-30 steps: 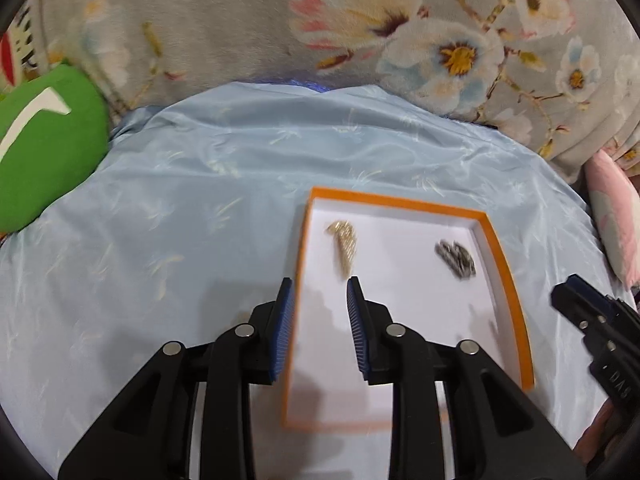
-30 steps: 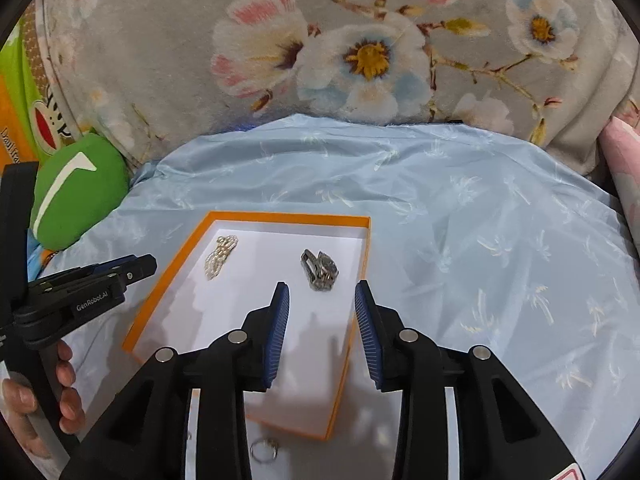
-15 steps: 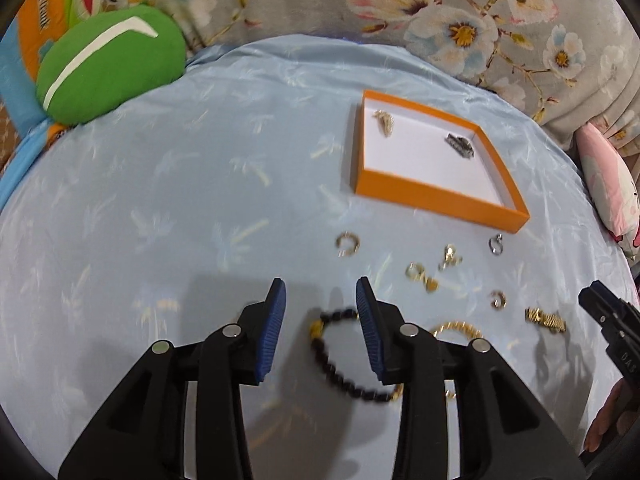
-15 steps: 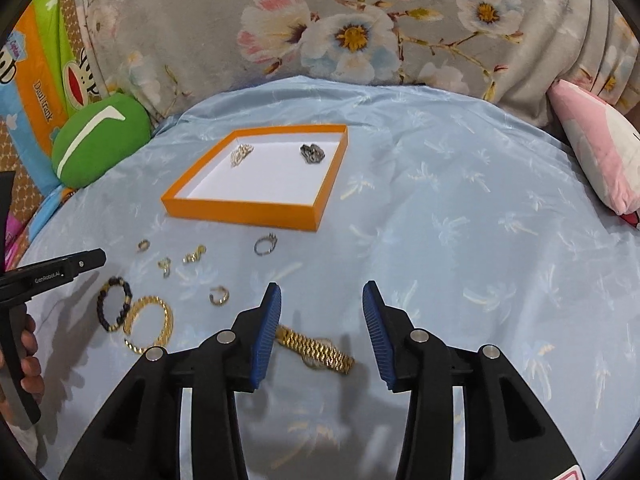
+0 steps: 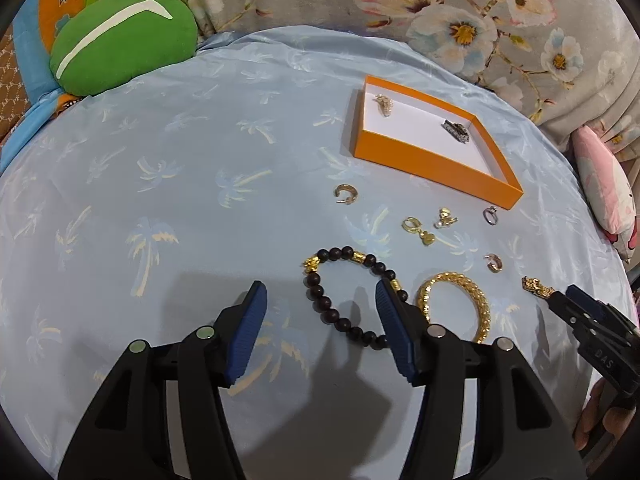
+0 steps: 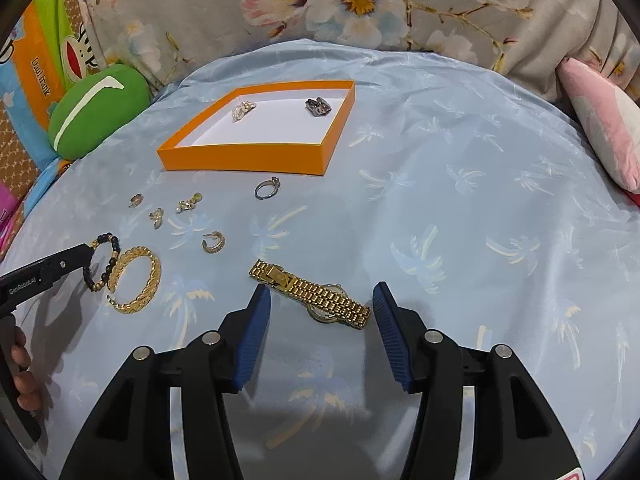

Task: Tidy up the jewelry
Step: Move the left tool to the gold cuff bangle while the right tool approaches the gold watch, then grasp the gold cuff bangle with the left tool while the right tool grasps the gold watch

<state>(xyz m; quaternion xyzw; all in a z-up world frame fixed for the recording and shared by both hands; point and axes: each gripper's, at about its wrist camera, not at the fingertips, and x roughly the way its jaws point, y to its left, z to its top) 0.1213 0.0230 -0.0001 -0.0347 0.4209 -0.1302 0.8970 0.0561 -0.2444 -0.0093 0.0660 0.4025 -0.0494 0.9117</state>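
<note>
My left gripper (image 5: 319, 291) hangs over a black bead bracelet (image 5: 339, 253) on the blue cloth. Its jaws are opening, with part of the bracelet between them and the pads not pressing on it. A gold bangle (image 5: 476, 292) lies just right of it. My right gripper (image 6: 322, 291) stands over a gold watch (image 6: 340, 304); its jaws are also opening, with the band between them untouched. The orange box (image 6: 244, 158) further back holds a pearl piece (image 6: 242, 110) and a dark piece (image 6: 318, 106).
Small gold earrings (image 5: 418, 230) and a silver ring (image 6: 266, 189) lie scattered in front of the box. A green cushion (image 5: 120, 40) sits at the back left, a pink cushion (image 6: 600, 120) at the right edge, and floral fabric (image 6: 360, 0) rises behind.
Both grippers have drawn back from over the orange box towards the loose jewelry and sunk closer to the cloth. Both pairs of jaws stand wider than before.
</note>
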